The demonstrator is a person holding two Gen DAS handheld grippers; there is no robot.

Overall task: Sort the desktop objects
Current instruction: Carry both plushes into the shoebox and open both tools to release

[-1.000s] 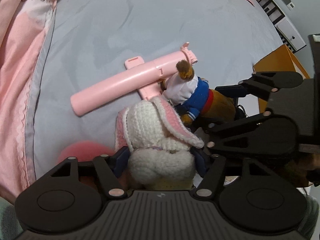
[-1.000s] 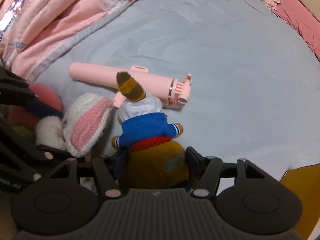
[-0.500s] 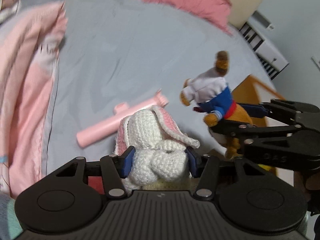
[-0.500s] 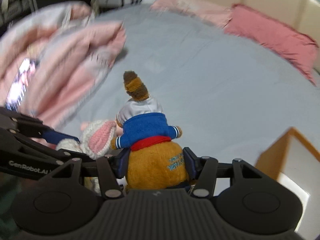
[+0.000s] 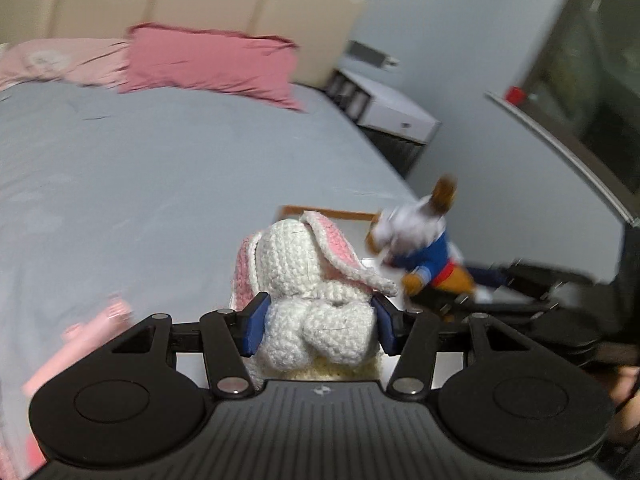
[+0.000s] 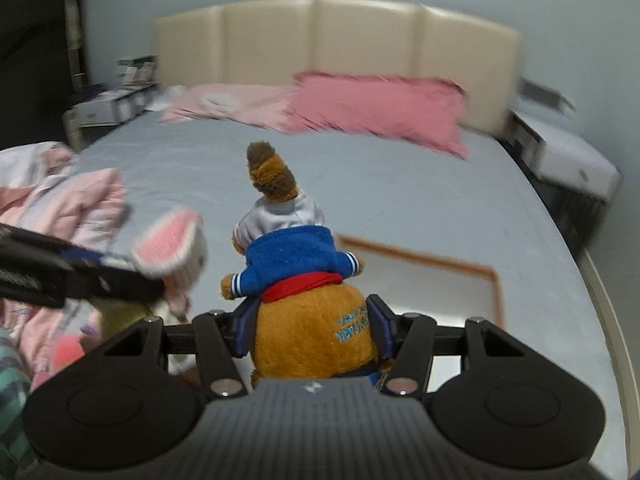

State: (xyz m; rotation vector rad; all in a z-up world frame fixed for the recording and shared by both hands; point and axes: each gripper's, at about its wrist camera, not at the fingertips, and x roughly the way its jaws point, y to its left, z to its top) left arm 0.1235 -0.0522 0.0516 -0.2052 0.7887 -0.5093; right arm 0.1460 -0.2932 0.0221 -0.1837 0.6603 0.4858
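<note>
Bedding fills most of the room: a wide bed (image 6: 400, 200) under a grey sheet, with a cream padded headboard (image 6: 332, 40) at the far end and a deep pink pillow (image 6: 376, 108) lying beside a paler pink one (image 6: 224, 102). A pink quilt (image 6: 76, 208) is bunched along the left edge of the mattress. Low white cabinets stand on either side of the headboard (the one on the right (image 6: 560, 156) is the clearer of the two). Near the right edge of the bed sits an open box with an orange rim (image 6: 424, 260) and a pale inside.

Both toys are up in the air above the sheet. The right gripper (image 6: 310, 330) has its fingers pinching the round orange belly of a brown plush doll (image 6: 296, 256) in a blue jacket and red sash; the doll sits upright, with the box just behind it to the right. The left gripper (image 5: 320, 326) has its fingers pressing into the soft lower body of a white crocheted rabbit (image 5: 308, 280), whose pink-lined ears flop down to the sides. The two toys hang close together, the rabbit to the doll's left. A pink stick-shaped thing (image 5: 80, 340) lies blurred on the sheet at lower left.
</note>
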